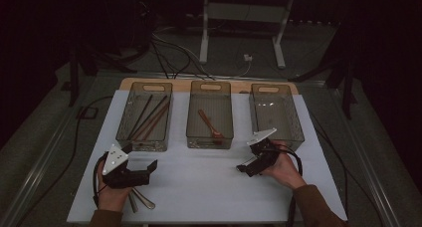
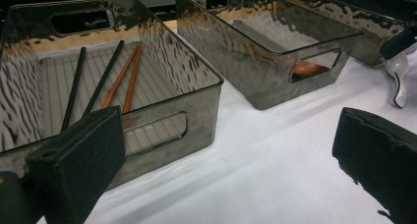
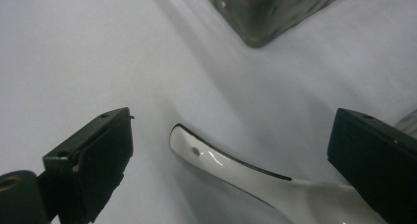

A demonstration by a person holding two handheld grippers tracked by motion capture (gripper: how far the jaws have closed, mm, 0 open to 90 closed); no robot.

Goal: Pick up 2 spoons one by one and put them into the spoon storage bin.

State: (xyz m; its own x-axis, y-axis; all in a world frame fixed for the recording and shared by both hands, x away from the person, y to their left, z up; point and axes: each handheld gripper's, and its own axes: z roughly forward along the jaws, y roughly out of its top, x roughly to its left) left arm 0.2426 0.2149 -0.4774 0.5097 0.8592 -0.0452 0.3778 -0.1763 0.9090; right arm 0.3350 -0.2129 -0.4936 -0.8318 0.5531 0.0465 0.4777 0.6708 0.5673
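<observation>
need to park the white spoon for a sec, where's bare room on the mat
The widest bare patch of the white mat lies between the left tool and the right tool, in front of the middle bin. The right bin looks empty too. It is crowded by the left hand, where metal cutlery lies.

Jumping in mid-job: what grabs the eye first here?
Three smoky bins in a row at the far side of the white mat: chopsticks in the left one, a wooden spoon in the middle. The right claw is open around a white spoon lying on the mat.
</observation>
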